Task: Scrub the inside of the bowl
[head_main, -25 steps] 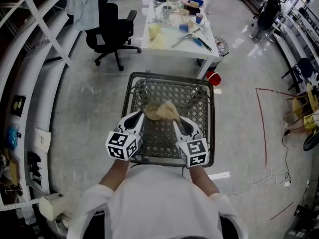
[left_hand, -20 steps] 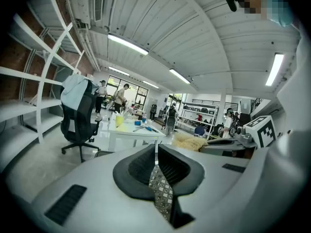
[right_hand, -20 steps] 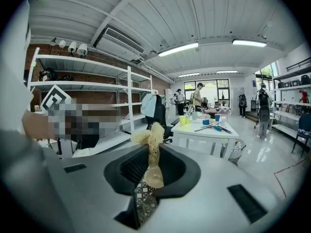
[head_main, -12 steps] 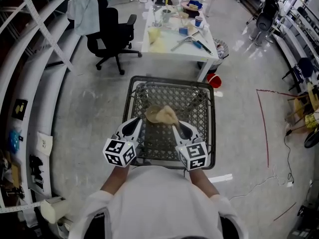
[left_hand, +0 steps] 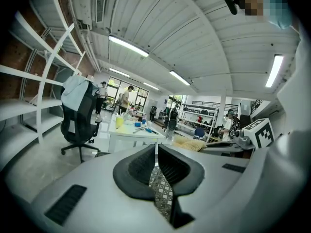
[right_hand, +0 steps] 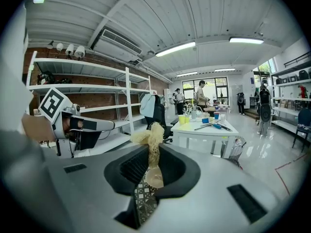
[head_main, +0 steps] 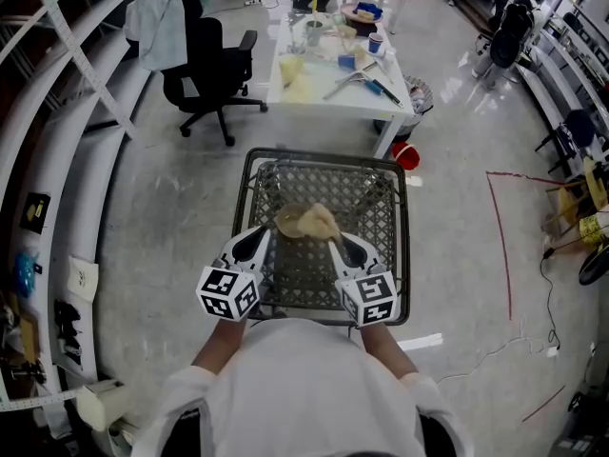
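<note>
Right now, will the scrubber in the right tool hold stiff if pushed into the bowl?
Probably floppy: the scrubber is a loose fibre tuft splaying above the right tool. Likely light: its thin stem carries it upright.

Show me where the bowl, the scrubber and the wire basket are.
bowl (head_main: 286,221), head view, on its tan side left of the scrubber.
scrubber (right_hand: 151,136), right gripper view, on its fibrous tuft at the top.
wire basket (head_main: 324,154), head view, on its far rim.
</note>
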`<state>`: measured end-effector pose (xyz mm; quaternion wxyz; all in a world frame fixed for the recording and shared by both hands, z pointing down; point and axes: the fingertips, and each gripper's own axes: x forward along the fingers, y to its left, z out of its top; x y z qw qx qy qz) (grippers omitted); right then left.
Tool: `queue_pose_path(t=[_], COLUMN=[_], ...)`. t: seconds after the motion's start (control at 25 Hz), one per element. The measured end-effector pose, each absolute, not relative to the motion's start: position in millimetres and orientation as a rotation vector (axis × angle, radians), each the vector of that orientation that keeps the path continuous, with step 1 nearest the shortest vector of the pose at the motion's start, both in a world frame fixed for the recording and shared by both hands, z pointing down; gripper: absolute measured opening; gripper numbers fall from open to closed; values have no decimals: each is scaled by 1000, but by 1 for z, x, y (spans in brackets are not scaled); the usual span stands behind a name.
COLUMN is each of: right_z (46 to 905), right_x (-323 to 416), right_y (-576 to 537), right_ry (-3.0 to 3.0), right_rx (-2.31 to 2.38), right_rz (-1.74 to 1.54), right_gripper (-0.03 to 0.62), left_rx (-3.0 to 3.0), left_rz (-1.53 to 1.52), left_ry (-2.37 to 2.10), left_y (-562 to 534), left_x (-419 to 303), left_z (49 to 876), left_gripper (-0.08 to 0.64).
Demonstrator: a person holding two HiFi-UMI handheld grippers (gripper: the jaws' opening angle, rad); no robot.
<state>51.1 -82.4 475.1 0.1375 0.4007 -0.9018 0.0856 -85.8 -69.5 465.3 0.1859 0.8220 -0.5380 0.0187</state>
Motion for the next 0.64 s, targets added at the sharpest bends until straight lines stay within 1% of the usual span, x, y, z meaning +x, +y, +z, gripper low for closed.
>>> queue_pose_path(t=[0.64], right_z=[477], right_x=[50], right_y=[-84], right_ry=[-2602], right_rx=[1161], right_rz=[244], right_gripper=[69], left_rx=[2304], left_rz=[59], left_ry=[-1511], left_y=[-71], left_x=[-88], left_z=[471], left_gripper=[44])
